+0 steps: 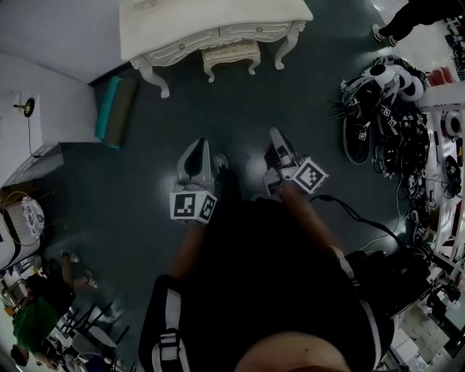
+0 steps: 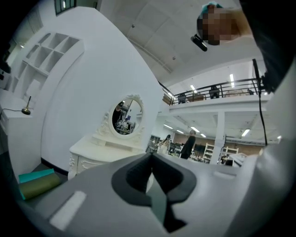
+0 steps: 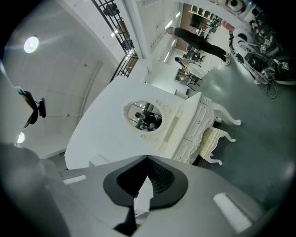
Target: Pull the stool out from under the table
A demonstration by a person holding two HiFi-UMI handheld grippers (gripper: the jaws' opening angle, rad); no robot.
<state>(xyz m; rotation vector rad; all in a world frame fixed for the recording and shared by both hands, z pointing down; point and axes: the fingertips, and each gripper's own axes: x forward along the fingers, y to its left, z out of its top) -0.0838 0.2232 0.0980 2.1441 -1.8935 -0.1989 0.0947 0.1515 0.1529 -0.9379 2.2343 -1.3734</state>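
A white dressing table (image 1: 211, 25) with an oval mirror (image 3: 144, 115) stands against the wall at the top of the head view. A cream stool (image 1: 231, 54) with curved legs is tucked under its front, and it also shows beside the table in the right gripper view (image 3: 210, 141). My left gripper (image 1: 197, 145) and right gripper (image 1: 277, 136) hang side by side over the dark floor, well short of the stool and pointing toward it. Both are shut with nothing between their jaws. The left gripper view shows the table (image 2: 92, 150) beyond the closed jaws; the stool is hidden there.
Teal and olive pads (image 1: 114, 109) lean at the wall left of the table. A heap of headsets and cables (image 1: 385, 109) lies on the floor at right. A person's legs (image 1: 407, 22) stand at top right; another person (image 1: 33, 320) is at bottom left.
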